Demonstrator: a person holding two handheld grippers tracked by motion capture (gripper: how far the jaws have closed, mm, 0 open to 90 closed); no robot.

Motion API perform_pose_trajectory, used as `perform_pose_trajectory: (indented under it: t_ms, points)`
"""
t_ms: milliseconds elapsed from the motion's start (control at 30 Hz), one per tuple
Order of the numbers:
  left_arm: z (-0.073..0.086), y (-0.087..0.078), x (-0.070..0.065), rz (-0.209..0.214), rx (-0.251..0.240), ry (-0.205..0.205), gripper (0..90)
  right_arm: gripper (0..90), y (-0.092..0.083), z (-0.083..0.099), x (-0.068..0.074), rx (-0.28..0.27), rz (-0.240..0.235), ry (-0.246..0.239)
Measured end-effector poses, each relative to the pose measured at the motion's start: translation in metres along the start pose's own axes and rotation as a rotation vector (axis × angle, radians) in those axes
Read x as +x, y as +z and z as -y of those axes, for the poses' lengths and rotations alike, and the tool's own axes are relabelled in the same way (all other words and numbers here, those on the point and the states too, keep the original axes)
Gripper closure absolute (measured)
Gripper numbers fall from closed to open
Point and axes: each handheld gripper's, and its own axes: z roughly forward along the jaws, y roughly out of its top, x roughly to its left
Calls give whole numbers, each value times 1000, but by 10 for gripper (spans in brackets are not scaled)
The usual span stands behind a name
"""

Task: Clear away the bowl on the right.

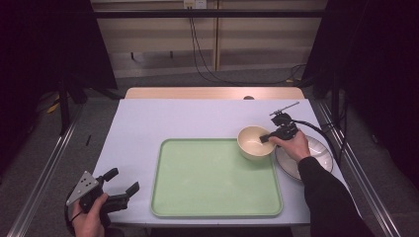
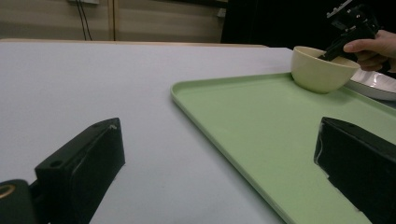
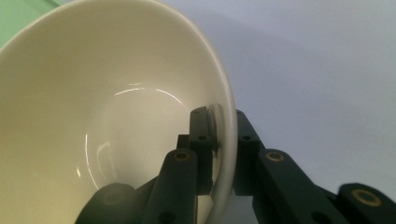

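The right gripper (image 3: 219, 135) is clamped on the rim of the round cream ceramic bowl (image 1: 253, 143), one jaw inside the wall and one outside, a pinch that suits a thin-walled vessel too wide to span. The bowl sits at the far right corner of the pale green rectangular plastic tray (image 1: 197, 197), overhanging its edge just beside the white round plate (image 1: 321, 150), so it is likely being carried between the two. The left gripper (image 1: 123, 181) hangs idle over the near left of the light grey worktop (image 1: 148, 123), jaws spread and empty, clear of the tray.
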Motion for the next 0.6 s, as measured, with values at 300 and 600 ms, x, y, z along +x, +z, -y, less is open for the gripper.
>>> perform_pose_trajectory:
  t_ms: [300, 600]
  points:
    - [0, 0, 1, 2, 5, 6, 18, 567, -2, 0, -1, -44, 5, -35]
    - [0, 0, 1, 1, 4, 8, 18, 333, -7, -1, -3, -129, -1, -43]
